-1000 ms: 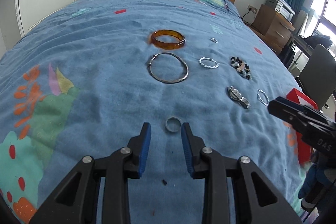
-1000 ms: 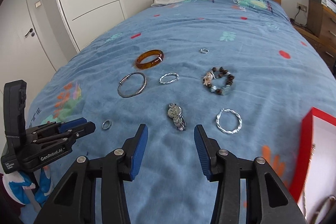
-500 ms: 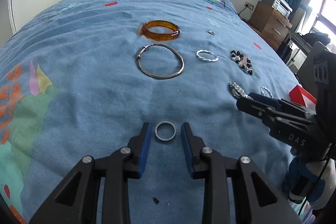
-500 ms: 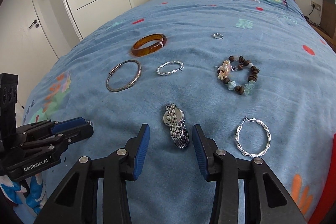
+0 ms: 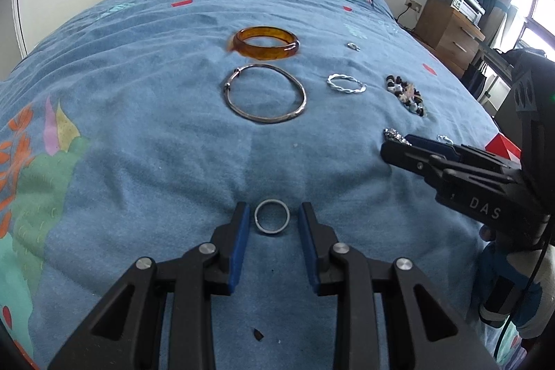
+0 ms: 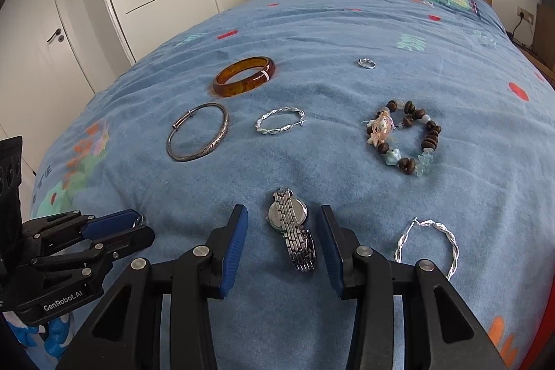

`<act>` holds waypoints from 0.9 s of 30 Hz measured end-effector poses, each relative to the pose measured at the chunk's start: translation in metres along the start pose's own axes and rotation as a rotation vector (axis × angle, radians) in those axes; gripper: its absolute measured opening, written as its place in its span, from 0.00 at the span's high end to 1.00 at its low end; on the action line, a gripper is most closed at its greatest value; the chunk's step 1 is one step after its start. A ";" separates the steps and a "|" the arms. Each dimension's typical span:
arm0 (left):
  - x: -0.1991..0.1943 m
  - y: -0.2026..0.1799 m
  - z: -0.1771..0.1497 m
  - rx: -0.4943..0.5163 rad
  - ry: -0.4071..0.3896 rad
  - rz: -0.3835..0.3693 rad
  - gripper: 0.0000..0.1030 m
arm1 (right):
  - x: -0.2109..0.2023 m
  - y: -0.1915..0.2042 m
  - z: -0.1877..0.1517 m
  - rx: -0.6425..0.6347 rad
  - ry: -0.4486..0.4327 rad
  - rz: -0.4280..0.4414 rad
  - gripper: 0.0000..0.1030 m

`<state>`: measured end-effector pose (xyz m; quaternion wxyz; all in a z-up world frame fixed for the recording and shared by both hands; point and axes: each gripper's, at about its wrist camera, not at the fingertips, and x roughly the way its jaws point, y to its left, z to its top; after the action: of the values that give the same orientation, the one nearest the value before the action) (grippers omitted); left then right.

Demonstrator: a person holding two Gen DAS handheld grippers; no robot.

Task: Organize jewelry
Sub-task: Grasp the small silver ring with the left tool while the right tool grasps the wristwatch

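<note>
blue bedspread (image 5: 138,134), left gripper (image 5: 271,221) agape around ring (image 5: 272,216), right gripper (image 6: 282,224) agape around watch (image 6: 291,224)

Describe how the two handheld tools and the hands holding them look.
Both tools are black with blue pads and silver rivets. The left tool reads "GenRobot.AI" on its side, the right tool "DAS". A black cable hangs from the right one. Both hands wear blue and white gloves.

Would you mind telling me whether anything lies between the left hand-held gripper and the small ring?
Nothing visible does: the small ring lies on the bedspread between the open fingers of the left hand-held gripper, untouched.
</note>
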<state>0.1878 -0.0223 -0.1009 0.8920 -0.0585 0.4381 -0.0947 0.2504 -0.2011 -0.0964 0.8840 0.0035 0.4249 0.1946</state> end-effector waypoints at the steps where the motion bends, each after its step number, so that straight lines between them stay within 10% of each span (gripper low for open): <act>1: 0.000 0.000 0.000 0.000 0.000 0.000 0.74 | 0.001 0.000 0.000 -0.003 0.000 -0.003 0.60; 18: 0.003 0.003 0.002 -0.014 -0.004 -0.012 0.74 | 0.007 0.036 -0.008 -0.251 -0.025 -0.209 0.70; 27: 0.004 0.003 0.003 -0.021 -0.012 -0.016 0.75 | -0.001 -0.010 -0.002 0.000 -0.045 -0.006 0.76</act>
<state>0.1924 -0.0203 -0.1027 0.8932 -0.0718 0.4332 -0.0970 0.2518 -0.2111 -0.0981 0.8939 0.0069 0.4050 0.1919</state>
